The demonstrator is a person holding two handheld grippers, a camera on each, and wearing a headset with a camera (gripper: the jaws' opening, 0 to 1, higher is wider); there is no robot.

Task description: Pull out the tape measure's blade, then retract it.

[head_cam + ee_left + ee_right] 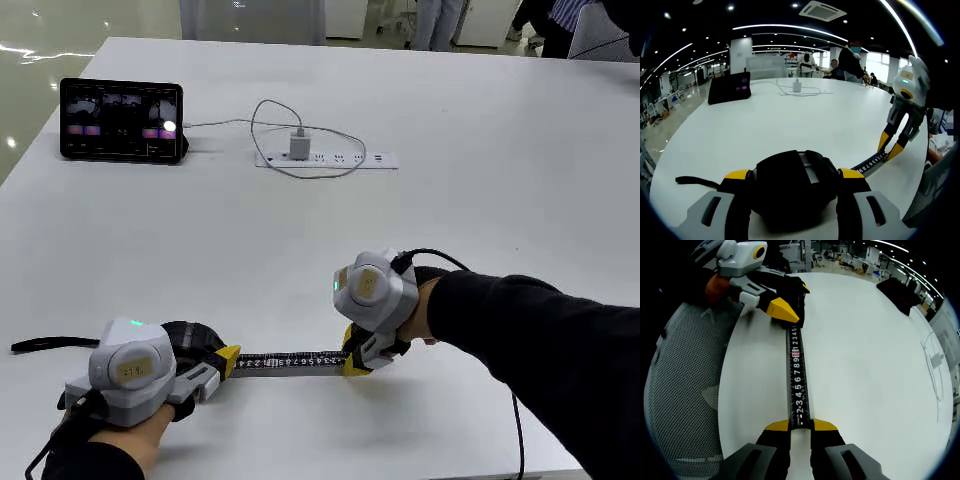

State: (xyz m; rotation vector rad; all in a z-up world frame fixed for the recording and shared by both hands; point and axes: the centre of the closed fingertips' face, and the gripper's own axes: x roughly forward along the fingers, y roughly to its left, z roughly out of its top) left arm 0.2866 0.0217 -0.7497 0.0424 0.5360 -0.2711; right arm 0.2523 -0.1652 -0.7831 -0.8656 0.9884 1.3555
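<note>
A black tape measure case (792, 182) lies on the white table, clamped between the yellow-tipped jaws of my left gripper (215, 362); it sits near the table's front left (195, 340). Its dark blade (290, 359) with white numerals runs flat to the right, pulled out a short way. My right gripper (353, 362) is shut on the blade's end (800, 422), tips pointing down at the table. In the right gripper view the blade (796, 375) stretches away to the case (792, 292). A black wrist strap (50, 345) trails left from the case.
A tablet (122, 120) stands at the back left, wired to a white power strip (325, 159) with a charger and looped cable mid-table. A black cable runs off my right sleeve (540, 340). People stand beyond the far edge (852, 60).
</note>
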